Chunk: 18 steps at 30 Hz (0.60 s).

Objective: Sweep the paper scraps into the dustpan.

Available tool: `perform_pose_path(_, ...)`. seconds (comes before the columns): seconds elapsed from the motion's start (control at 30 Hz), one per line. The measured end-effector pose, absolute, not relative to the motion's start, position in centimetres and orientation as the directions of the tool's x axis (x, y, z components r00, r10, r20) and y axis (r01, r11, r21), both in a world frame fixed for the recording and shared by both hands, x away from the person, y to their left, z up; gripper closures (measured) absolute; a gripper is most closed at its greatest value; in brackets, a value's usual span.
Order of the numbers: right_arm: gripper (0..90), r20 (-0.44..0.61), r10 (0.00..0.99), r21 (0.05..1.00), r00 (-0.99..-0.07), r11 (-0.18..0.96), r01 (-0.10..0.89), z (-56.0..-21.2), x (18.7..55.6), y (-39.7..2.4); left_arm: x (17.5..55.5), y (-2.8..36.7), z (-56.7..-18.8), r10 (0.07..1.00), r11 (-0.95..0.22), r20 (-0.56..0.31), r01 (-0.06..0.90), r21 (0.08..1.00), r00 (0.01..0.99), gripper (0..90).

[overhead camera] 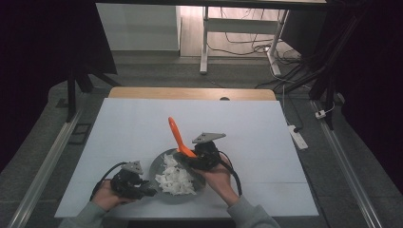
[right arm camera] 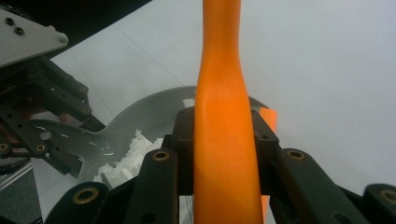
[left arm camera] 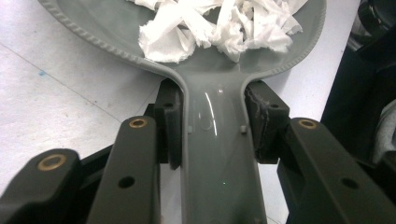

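Grey pan (overhead camera: 164, 173) on white table (overhead camera: 142, 128), handle pinched steady by left gripper (overhead camera: 142, 189), holds torn paper scraps (overhead camera: 177, 180); right gripper (overhead camera: 190, 159) clamps orange spatula (overhead camera: 178, 137), presumably for stirring them.

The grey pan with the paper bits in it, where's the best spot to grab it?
Grab the grey pan by its flat handle, coming from the person's side, along the handle. The handle is narrow enough to fit between two jaws, as the left hand-held gripper shows, and the torn paper stays undisturbed in the dish.
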State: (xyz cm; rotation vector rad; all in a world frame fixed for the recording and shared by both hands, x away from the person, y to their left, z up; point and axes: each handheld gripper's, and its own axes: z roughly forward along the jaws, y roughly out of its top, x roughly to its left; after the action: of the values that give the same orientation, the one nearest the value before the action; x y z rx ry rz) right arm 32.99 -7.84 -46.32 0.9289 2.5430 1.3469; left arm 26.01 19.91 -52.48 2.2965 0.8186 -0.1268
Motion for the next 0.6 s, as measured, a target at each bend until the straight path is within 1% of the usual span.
perform_pose_path(0.2, 70.2, 0.18, 0.58, 0.799, -0.794, 0.385, 0.462, -45.5, 33.4, -8.8, 25.9, 20.0, -52.4, 0.527, -0.554, -0.289, 0.581, 0.596, 0.799, 61.0)
perform_pose_path(0.47, 70.2, 0.156, 0.6, 0.774, -0.784, 0.419, 0.475, -46.1, 33.8, -9.1, 25.7, 20.3, -52.1, 0.52, -0.532, -0.284, 0.565, 0.63, 0.806, 61.1)
perform_pose_path(0.6, 70.2, 0.12, 0.624, 0.769, -0.772, 0.433, 0.47, -46.3, 34.0, -9.4, 25.6, 20.4, -52.0, 0.525, -0.521, -0.281, 0.564, 0.64, 0.804, 61.1)
